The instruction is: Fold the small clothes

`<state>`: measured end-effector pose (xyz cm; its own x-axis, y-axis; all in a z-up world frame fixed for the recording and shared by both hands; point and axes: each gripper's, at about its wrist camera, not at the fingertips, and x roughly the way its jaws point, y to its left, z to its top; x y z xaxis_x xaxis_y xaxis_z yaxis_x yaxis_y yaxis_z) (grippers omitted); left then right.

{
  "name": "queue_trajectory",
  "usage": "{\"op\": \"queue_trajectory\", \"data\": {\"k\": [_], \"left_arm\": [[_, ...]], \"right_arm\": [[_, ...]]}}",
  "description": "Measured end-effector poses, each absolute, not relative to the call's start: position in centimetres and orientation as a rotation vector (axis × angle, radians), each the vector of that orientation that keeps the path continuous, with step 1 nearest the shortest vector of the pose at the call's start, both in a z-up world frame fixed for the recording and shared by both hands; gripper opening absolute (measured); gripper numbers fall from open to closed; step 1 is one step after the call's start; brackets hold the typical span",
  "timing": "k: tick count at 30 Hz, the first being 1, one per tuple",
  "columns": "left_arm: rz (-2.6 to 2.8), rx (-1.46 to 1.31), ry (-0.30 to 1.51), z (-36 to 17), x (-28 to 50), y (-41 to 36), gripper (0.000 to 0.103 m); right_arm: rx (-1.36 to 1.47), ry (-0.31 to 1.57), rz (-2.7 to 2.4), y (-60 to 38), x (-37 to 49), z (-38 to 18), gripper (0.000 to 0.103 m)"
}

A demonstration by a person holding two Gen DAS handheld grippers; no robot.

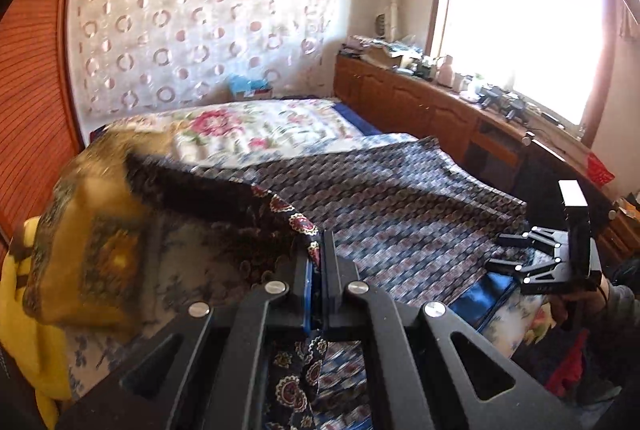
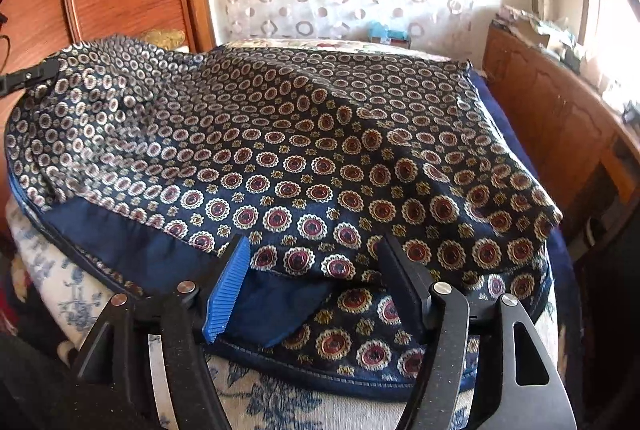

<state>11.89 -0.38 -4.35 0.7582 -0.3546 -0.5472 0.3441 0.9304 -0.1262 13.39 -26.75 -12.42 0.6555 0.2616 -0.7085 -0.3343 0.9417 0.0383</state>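
Left fingers pinch the medallion-print garment; right fingers spread.

The left gripper (image 1: 320, 270) clamps a lifted fold of the garment (image 2: 320, 158), its pads hidden by cloth. The right gripper (image 2: 316, 282) stands spread over the near hem on the bed (image 2: 280, 406); the garment's far edge is blurred.

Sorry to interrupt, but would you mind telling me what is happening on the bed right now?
A person with a claw in each hand is folding a navy medallion-print garment on the bed. The left claw is shut on one edge of the fabric and holds it lifted off the bed. The right claw is open at the near hem, its pads not pressing the cloth. A fold already lies across the garment, showing its plain blue lining.
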Motion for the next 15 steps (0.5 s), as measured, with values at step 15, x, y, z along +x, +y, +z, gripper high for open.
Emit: {"op": "queue_trajectory", "data": {"k": [15], "left_arm": [[-0.538,0.021,0.521,0.3,14.6,-9.3,0.0]], "right_arm": [[-0.037,0.746,0.269,-32.3,10.8,-10.6,0.068]]}}
